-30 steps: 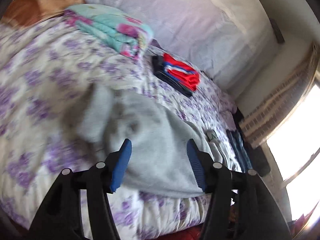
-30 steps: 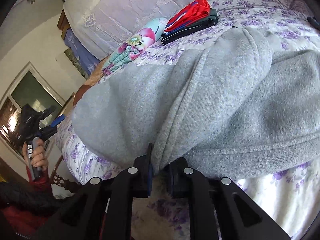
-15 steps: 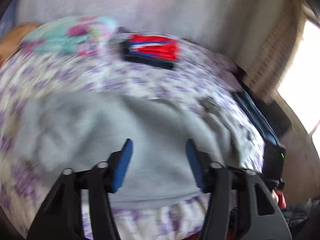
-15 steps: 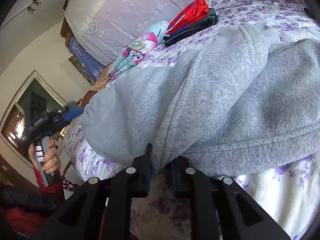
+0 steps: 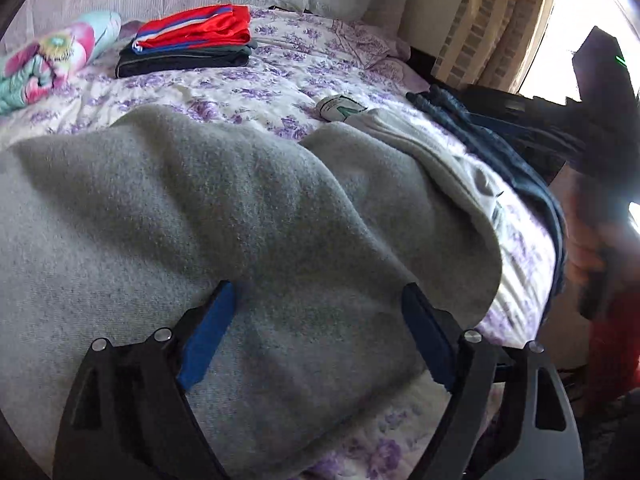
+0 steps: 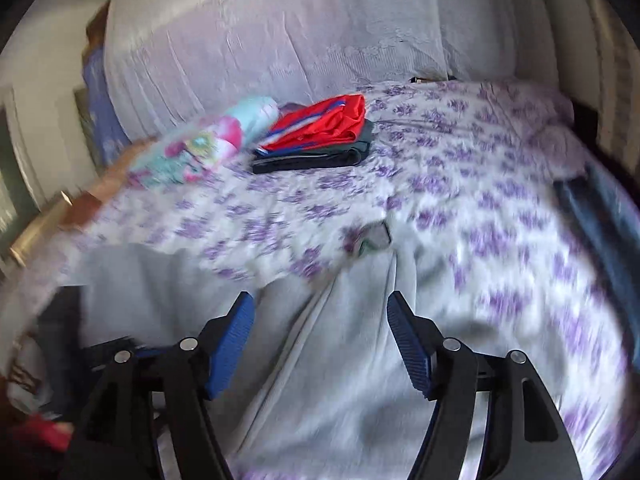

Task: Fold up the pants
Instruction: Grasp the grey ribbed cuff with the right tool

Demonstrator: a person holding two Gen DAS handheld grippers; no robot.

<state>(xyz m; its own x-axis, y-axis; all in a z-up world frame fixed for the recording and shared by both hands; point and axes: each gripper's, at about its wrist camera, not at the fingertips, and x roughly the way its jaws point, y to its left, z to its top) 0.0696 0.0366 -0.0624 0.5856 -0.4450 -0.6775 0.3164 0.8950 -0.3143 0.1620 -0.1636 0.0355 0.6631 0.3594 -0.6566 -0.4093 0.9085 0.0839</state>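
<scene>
Grey sweatpants lie folded over in a thick heap on the flowered bedspread, near the bed's front edge. My left gripper hovers just over their near part, its jaws opening, with nothing pinched between the blue pads. In the blurred right wrist view the same grey pants spread below my right gripper, whose jaws are opening too and stand clear of the cloth. At the right rim of the left wrist view the other gripper shows dark and blurred.
A stack of folded clothes, red on top, sits far back on the bed beside a rolled flowered blanket. Dark blue garments hang over the bed's right edge. A white pillow cover backs the bed.
My right gripper let go of the grey pants' edge, opened wide and rose. My left gripper swung right and lower over the pants and spread wider.
</scene>
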